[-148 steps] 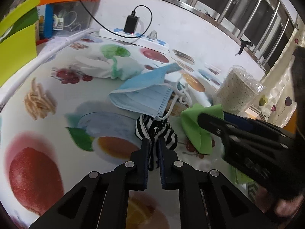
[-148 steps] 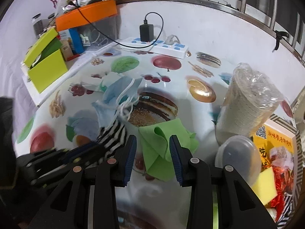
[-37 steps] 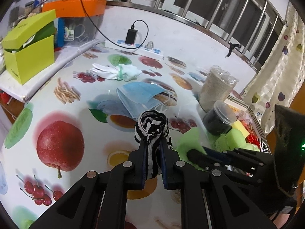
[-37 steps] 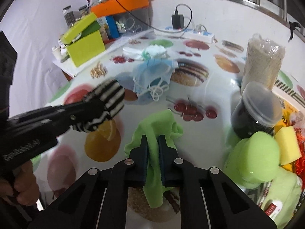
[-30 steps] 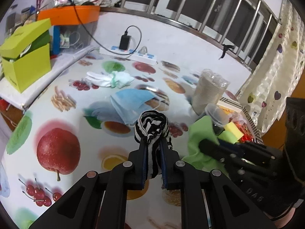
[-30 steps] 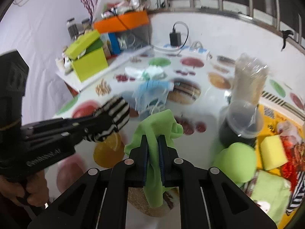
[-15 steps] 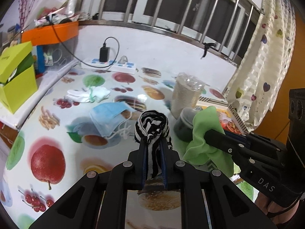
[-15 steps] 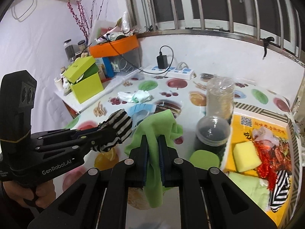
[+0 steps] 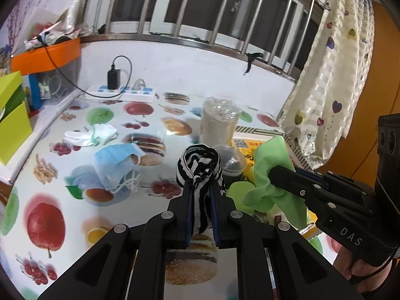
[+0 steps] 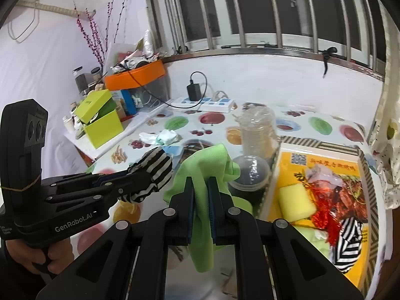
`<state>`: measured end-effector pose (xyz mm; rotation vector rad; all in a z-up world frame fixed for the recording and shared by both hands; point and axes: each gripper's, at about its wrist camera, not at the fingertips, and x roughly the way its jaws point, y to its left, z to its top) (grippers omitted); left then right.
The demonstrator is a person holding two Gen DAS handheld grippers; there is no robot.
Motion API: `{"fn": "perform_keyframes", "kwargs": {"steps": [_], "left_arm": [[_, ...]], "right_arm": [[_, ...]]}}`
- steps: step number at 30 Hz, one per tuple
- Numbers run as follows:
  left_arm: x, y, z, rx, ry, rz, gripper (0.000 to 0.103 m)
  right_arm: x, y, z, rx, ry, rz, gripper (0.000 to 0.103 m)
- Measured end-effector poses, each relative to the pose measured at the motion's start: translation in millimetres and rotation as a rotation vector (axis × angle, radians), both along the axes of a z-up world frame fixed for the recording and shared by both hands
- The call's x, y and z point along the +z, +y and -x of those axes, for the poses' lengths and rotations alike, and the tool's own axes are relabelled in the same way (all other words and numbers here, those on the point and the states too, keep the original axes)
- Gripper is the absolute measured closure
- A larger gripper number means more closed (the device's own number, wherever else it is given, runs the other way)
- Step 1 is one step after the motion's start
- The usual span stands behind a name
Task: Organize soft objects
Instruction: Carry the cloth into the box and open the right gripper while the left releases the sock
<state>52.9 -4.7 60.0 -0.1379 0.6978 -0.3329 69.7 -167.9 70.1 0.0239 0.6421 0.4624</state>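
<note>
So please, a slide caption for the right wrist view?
Right claw shut on green cloth, beside left claw gripping striped cloth.

Table (image 9: 155, 135) under fruit-print oilcloth, pushed against white wall (image 9: 180, 75). Above wall: barred window (image 9: 200, 7), dark outside. Heart-print curtain (image 9: 332, 80) right of window. Red twig branches (image 10: 100, 37) left of window.

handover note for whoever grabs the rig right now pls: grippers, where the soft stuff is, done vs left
Left gripper: jaws shut on the striped cloth, held above the table.
Right gripper: jaws shut on the green cloth, also airborne.
Yellow tray, right side: yellow sponge and another striped cloth already on it.
Still on the table: blue face mask, white-green cloth.
Left: probably drop both held cloths at the tray, then fetch those two.
</note>
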Motion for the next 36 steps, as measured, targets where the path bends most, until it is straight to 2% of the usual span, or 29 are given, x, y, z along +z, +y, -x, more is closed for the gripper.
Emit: {"fn": "perform_keyframes", "kwargs": {"steps": [36], "left_arm": [[1.8, -91.7, -9.7, -0.204, 0.000, -0.011, 0.091]], "right_arm": [[1.6, -78.0, 9.8, -0.187, -0.001, -0.015, 0.092]]}}
